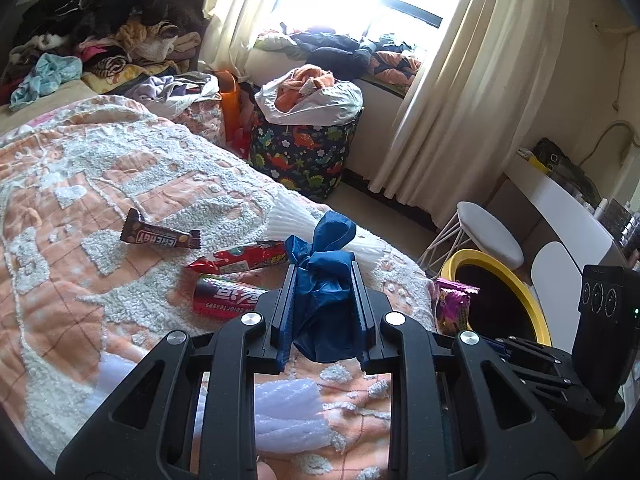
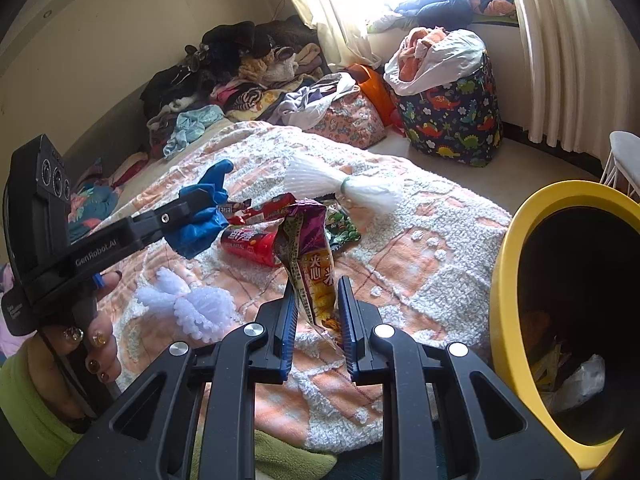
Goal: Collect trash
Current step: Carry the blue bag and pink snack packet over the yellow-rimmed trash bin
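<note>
- A knotted blue glove (image 1: 324, 292) is pinched between the jaws of the left gripper (image 1: 323, 276), seen in the lower middle of the left wrist view; the glove's tied ends stick up past the fingertips.
- The same glove (image 2: 200, 220) is seen in the left gripper (image 2: 192, 208) at the left of the right wrist view, lifted clear of the bedspread (image 2: 420, 248).
- A purple snack wrapper (image 2: 308, 256) is clamped by the right gripper (image 2: 318, 292) in the lower middle of the right wrist view; the jaws are pressed onto its lower part and the torn top leans up and to the left.
- That wrapper (image 1: 454, 306) is also seen at the right of the left wrist view, just beside the rim of the yellow bin (image 1: 512, 280).
- The yellow bin (image 2: 508, 264) fills the right edge of the right wrist view, and scraps of trash are seen inside it.
- On the bedspread, a brown chocolate bar wrapper (image 1: 160, 236), a red wrapper (image 1: 240, 260) and a red can-like pack (image 1: 224, 300) are seen left of centre in the left wrist view.
- White foam netting (image 2: 344, 188) lies above centre in the right wrist view, and a lilac foam piece (image 2: 192, 308) lies at lower left.
- A hand (image 2: 80, 344) with painted nails is wrapped around the left gripper's handle at lower left.
</note>
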